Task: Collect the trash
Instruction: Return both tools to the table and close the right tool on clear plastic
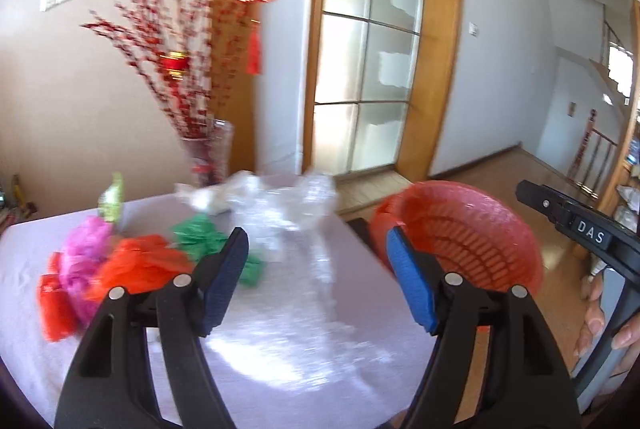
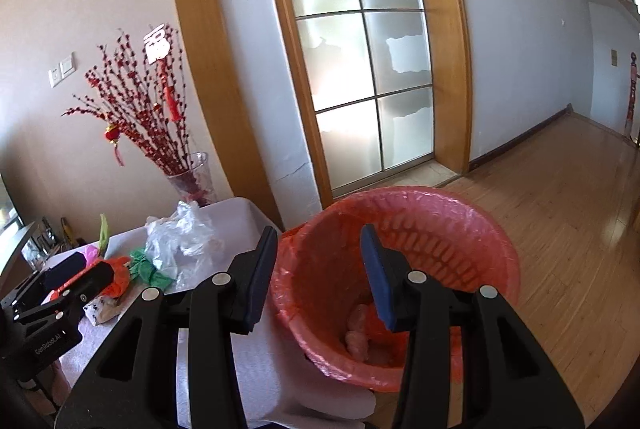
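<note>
On the surface (image 2: 248,217): crumpled bags (image 2: 182,241) clustered left, vase (image 2: 192,177) behind them against the wall. Bin (image 2: 400,285) just right of the surface edge, small lumps (image 2: 358,339) inside.

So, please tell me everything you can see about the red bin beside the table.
The bin is a round red plastic basket with slotted walls, lined with a thin pinkish-red bag folded over its rim. It stands upright on the wooden floor, close against the table's corner; whether they touch is unclear. Inside, at the bottom, lie a few pale pinkish crumpled pieces. Neither gripper touches it.
</note>
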`<state>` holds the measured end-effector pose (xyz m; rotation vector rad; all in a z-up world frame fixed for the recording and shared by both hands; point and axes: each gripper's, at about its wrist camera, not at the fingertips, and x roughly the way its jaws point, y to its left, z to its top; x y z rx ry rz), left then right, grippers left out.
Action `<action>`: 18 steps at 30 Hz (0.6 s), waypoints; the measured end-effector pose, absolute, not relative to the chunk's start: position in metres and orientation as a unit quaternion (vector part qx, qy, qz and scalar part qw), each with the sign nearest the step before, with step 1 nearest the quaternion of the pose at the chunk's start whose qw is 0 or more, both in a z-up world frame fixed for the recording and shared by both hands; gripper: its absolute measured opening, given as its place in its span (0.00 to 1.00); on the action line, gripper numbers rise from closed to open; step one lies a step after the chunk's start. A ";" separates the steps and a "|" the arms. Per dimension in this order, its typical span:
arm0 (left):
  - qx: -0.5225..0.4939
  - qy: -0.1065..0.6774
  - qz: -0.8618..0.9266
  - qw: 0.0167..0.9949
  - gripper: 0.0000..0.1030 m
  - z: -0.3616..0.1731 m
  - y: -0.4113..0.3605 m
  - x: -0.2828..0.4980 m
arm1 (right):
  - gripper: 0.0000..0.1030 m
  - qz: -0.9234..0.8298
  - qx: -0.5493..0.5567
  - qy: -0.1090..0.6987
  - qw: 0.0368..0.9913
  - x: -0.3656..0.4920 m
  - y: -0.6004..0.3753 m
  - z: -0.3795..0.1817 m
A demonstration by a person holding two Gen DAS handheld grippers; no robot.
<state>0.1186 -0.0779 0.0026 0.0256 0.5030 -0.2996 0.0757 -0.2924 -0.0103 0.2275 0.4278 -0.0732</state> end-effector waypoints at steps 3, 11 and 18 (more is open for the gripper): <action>0.007 0.236 -0.106 0.966 0.71 0.007 -0.047 0.113 | 0.43 -0.010 0.105 0.220 0.970 0.085 -0.270 -0.011; -0.030 0.236 -0.015 0.971 0.73 0.007 0.043 0.109 | 0.43 0.061 0.098 0.240 0.964 0.121 -0.208 -0.010; -0.064 0.242 0.036 0.967 0.73 0.005 0.090 0.105 | 0.43 0.096 0.088 0.269 0.954 0.161 -0.154 -0.010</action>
